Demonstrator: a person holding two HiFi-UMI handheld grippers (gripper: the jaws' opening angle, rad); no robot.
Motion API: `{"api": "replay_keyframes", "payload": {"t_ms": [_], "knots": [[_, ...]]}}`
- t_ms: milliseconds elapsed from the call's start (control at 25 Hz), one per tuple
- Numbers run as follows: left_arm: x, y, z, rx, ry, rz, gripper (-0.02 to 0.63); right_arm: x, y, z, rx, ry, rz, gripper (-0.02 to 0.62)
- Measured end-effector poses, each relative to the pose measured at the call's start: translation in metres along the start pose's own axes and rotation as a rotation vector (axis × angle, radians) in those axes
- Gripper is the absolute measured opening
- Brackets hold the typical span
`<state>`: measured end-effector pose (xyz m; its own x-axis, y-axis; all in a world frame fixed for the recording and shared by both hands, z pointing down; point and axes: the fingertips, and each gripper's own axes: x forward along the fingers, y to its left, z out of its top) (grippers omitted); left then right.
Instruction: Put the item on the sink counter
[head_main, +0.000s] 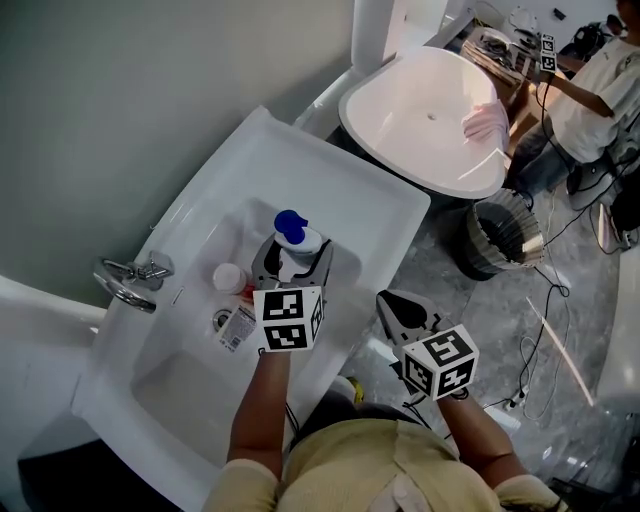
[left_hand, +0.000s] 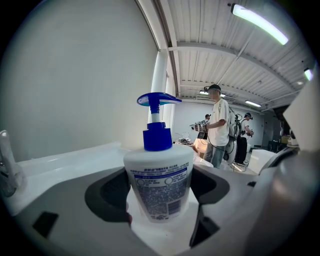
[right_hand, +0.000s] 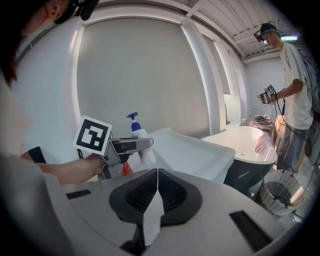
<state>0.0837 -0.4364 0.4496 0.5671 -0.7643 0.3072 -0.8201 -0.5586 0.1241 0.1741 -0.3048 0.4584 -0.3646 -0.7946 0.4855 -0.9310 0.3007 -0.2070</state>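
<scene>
Pump bottle: white with a blue pump, upright over the basin, at the basin's end next to the wide flat end of the sink counter.
Your left gripper: jaws clamped on the bottle's body from both sides.
Your right gripper: jaws pressed together with nothing between them, off the counter's front edge.
Small bottle: lies in the basin, just beside your left gripper.

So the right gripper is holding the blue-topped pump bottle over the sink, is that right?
No, the left gripper holds the blue-topped pump bottle over the sink; the left gripper view shows it between those jaws. The right gripper is shut, empty.
</scene>
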Motion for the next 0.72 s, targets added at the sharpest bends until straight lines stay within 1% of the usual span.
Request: {"api": "replay_keyframes", "payload": {"t_ms": [200, 520, 720], "knots": [[0.018, -0.003, 0.000, 0.025, 0.004, -0.015, 0.388, 0.000, -0.006, 0.000, 0.013, -0.003, -0.009, 0.025], [0.041, -0.003, 0.003, 0.016, -0.007, -0.014, 0.388, 0.004, -0.013, -0.001, 0.015, 0.016, -0.014, 0.025], [0.057, -0.003, 0.012, 0.052, -0.032, -0.009, 0.388, 0.006, -0.017, -0.005, 0.021, 0.029, -0.020, 0.025]]}}
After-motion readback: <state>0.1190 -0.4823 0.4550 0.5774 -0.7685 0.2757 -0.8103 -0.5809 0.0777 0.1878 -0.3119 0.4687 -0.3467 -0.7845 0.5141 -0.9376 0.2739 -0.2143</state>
